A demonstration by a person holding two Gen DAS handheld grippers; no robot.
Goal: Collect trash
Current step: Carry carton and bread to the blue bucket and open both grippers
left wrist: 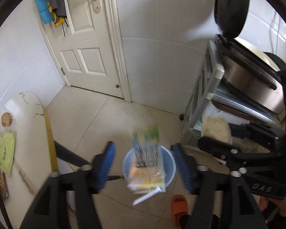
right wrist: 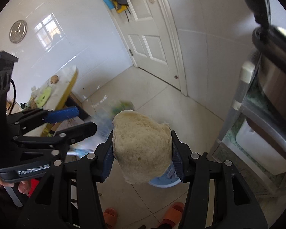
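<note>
The right gripper (right wrist: 142, 152) is clamped on a pale, crumbly bread-like lump (right wrist: 141, 147) above the round light-blue plastic bin (left wrist: 168, 164). The left gripper (left wrist: 144, 165) has its jaws apart, a blurred, crinkly snack wrapper (left wrist: 147, 166) loose between them over the bin; beyond, a white panelled door (left wrist: 82, 43)

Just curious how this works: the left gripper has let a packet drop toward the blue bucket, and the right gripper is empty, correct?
Not quite. The right gripper is not empty: the right wrist view shows it clamped on a pale bun. The rest holds: the left gripper stands open, with the blurred packet over the blue bucket.
</note>
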